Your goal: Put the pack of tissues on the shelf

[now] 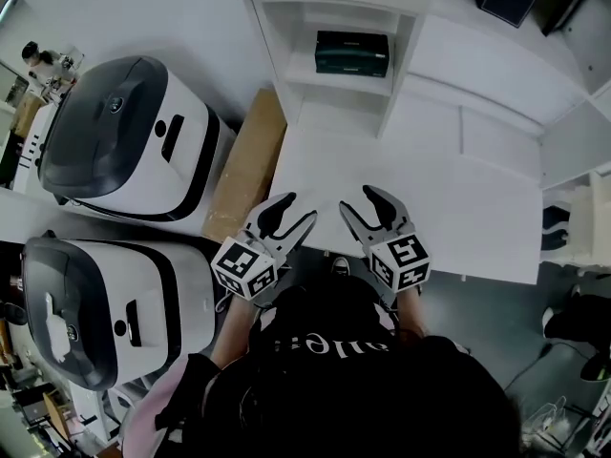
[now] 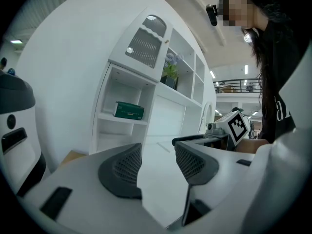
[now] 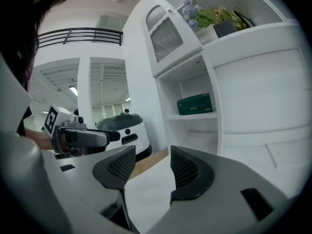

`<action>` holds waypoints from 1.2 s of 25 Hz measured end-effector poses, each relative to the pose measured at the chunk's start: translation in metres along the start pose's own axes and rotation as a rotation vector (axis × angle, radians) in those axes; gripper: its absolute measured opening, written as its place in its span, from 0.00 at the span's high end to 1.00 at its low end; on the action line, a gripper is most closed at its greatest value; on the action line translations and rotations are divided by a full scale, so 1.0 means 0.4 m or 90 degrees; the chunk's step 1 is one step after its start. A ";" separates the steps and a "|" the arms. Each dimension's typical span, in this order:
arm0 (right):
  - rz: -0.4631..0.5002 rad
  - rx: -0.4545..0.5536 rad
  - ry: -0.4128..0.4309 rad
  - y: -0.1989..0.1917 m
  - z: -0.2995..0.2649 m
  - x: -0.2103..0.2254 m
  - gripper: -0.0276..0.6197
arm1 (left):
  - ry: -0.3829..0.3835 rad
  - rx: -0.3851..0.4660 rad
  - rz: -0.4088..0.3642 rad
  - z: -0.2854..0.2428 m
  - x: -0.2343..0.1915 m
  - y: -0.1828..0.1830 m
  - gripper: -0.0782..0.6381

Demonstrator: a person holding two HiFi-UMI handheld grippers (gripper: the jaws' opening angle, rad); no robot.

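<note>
The dark green pack of tissues (image 1: 352,53) lies on a middle shelf of the white shelf unit (image 1: 277,36) at the back of the white table (image 1: 477,208). It also shows as the green pack (image 2: 129,110) in the left gripper view and the green pack (image 3: 195,104) in the right gripper view. Both grippers hover side by side over the table's near edge, well short of the shelf. My left gripper (image 1: 289,216) is open with nothing between its jaws, as its own view (image 2: 158,162) confirms. My right gripper (image 1: 366,206) is likewise open and empty (image 3: 152,167).
Two large white-and-black machines (image 1: 134,141) (image 1: 95,313) stand left of the table. A brown board (image 1: 248,165) lies between them and the table. A potted plant (image 3: 209,16) sits on an upper shelf. The person's dark-clothed torso (image 1: 334,380) fills the bottom of the head view.
</note>
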State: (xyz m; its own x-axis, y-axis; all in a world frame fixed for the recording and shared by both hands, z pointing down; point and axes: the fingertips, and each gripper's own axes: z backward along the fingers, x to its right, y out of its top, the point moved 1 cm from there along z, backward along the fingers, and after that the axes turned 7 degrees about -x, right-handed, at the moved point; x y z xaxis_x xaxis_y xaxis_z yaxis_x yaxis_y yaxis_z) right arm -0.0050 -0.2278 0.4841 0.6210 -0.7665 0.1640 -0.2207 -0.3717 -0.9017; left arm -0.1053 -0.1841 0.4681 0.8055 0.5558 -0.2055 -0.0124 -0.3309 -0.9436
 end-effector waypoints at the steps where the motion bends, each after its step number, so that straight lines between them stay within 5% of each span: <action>1: 0.002 0.002 -0.006 0.001 0.003 -0.010 0.57 | -0.004 0.002 -0.002 0.009 0.002 0.000 0.57; 4: 0.002 0.007 -0.025 0.000 0.016 -0.053 0.70 | -0.013 0.008 -0.008 0.052 0.008 0.001 0.57; 11: -0.004 0.014 -0.049 -0.028 0.044 -0.193 0.81 | -0.048 0.024 -0.022 0.179 0.020 -0.016 0.60; 19: -0.015 0.017 -0.068 -0.078 0.094 -0.337 0.84 | -0.088 0.030 -0.035 0.304 0.070 -0.059 0.62; 30: -0.009 0.014 -0.085 -0.150 0.151 -0.484 0.85 | -0.107 0.019 -0.048 0.418 0.116 -0.148 0.81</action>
State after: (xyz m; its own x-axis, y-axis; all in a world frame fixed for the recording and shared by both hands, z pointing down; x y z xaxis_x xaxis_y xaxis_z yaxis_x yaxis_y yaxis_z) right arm -0.0665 -0.0255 0.4823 0.7188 -0.6842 0.1228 -0.1961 -0.3691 -0.9085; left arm -0.1661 -0.0114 0.4710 0.6946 0.6984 -0.1725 0.0238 -0.2620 -0.9648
